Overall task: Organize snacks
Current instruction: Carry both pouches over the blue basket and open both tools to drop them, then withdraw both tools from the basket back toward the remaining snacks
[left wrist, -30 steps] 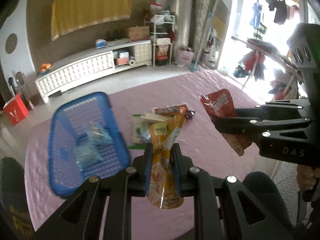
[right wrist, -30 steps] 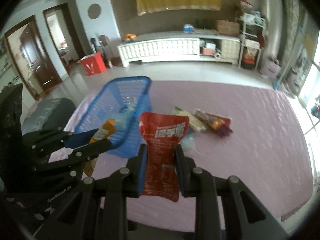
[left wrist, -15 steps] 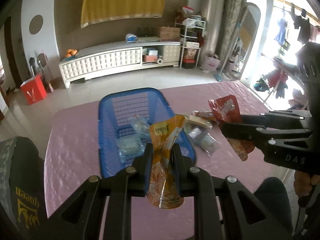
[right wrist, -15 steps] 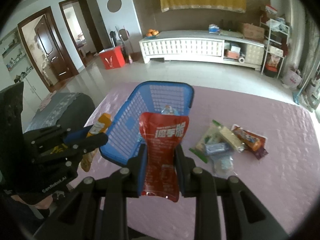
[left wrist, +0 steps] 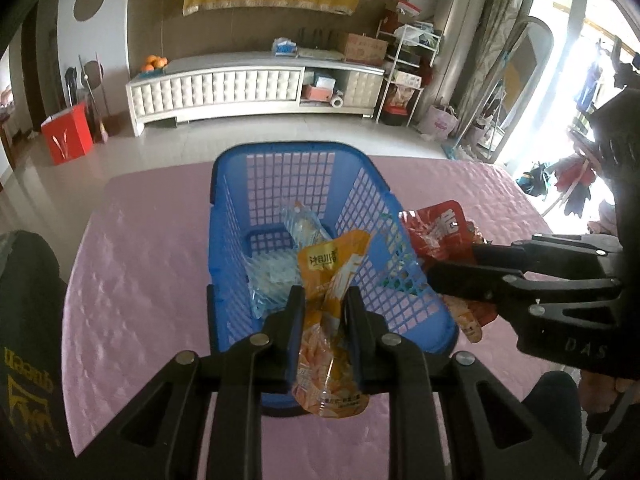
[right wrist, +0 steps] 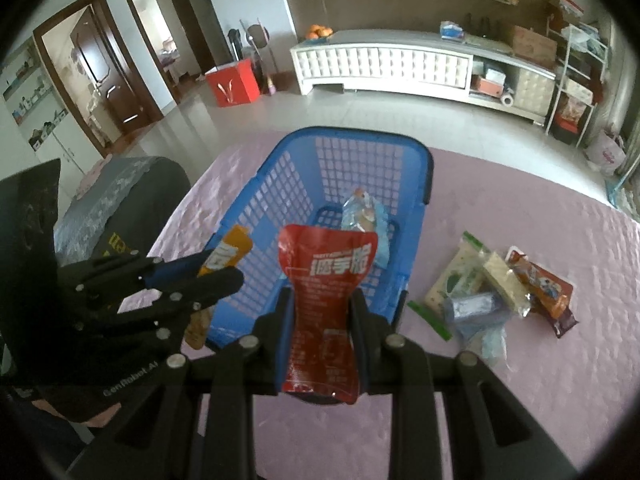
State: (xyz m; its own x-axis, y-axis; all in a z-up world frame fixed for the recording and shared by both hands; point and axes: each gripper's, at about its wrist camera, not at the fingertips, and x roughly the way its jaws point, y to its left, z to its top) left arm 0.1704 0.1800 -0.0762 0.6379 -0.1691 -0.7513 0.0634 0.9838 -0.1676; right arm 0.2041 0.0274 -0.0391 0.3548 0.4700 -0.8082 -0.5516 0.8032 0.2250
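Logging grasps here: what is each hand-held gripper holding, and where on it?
Left hand-held gripper: orange snack pouch, pinched mid-body. Right hand-held gripper: red snack pouch, pinched mid-body.

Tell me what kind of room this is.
Most likely a home living room: a long white media cabinet along the wall, wooden interior doors, and a table under a pink cloth holding a blue snack basket.

Glossy foil pouch (left wrist: 332, 308); plastic basket (left wrist: 224, 216) (matt lattice).
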